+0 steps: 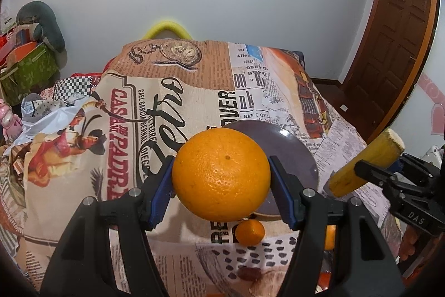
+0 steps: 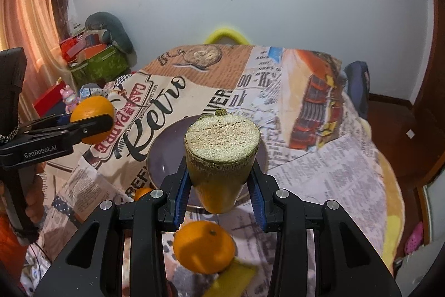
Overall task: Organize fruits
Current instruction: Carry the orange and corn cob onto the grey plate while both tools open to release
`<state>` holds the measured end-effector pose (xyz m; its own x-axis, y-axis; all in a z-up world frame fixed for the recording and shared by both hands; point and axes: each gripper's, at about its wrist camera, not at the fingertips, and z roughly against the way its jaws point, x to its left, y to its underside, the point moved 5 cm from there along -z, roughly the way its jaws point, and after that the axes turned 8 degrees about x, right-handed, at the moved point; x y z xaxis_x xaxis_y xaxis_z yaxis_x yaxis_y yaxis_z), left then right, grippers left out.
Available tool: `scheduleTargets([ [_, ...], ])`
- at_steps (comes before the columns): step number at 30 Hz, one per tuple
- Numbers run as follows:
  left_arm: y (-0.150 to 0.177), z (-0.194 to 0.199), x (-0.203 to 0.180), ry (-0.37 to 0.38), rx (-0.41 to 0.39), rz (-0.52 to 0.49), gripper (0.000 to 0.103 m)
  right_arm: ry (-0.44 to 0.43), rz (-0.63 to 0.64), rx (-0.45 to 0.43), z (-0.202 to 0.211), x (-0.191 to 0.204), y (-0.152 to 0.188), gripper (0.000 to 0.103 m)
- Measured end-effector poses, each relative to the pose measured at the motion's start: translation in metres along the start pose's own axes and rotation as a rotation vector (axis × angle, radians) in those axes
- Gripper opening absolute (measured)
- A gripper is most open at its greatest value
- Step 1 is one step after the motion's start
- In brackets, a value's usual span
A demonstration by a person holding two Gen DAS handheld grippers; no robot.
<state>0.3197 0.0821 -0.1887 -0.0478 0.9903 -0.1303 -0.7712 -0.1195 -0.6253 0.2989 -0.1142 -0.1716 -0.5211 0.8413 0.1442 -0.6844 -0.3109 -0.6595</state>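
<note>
Gripping an orange, the left hand-held gripper hovers above the plate; the right hand-held gripper clamps a yellow cut stalk beside it — both converging, they might collide and knock fruit onto the tabletop.

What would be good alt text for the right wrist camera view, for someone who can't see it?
The right gripper holds a cut yellow-green stalk piece above a purple plate on a newspaper-print tablecloth. At left, the left gripper holds a large orange; a smaller orange lies on the cloth below.
</note>
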Motion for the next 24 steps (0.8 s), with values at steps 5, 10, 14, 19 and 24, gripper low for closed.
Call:
scheduleTargets([
  [5, -0.002, -0.019, 0.000, 0.001, 0.017, 0.000, 0.064, -0.012, 0.042, 0.048, -0.024, 0.004, -0.005, 0.035],
  [10, -0.006, -0.038, -0.003, -0.005, 0.035, -0.015, 0.064, -0.006, 0.086, 0.092, -0.044, 0.008, -0.010, 0.035],
  [14, -0.008, -0.055, -0.003, -0.003, 0.057, -0.017, 0.064, -0.016, 0.072, 0.135, -0.065, 0.002, -0.011, 0.035],
  [19, -0.008, -0.076, -0.006, -0.004, 0.088, -0.033, 0.064, -0.034, 0.063, 0.136, -0.073, -0.002, -0.020, 0.035],
  [24, -0.011, -0.096, -0.006, 0.004, 0.123, -0.031, 0.064, -0.052, 0.043, 0.145, -0.085, -0.011, -0.031, 0.035],
])
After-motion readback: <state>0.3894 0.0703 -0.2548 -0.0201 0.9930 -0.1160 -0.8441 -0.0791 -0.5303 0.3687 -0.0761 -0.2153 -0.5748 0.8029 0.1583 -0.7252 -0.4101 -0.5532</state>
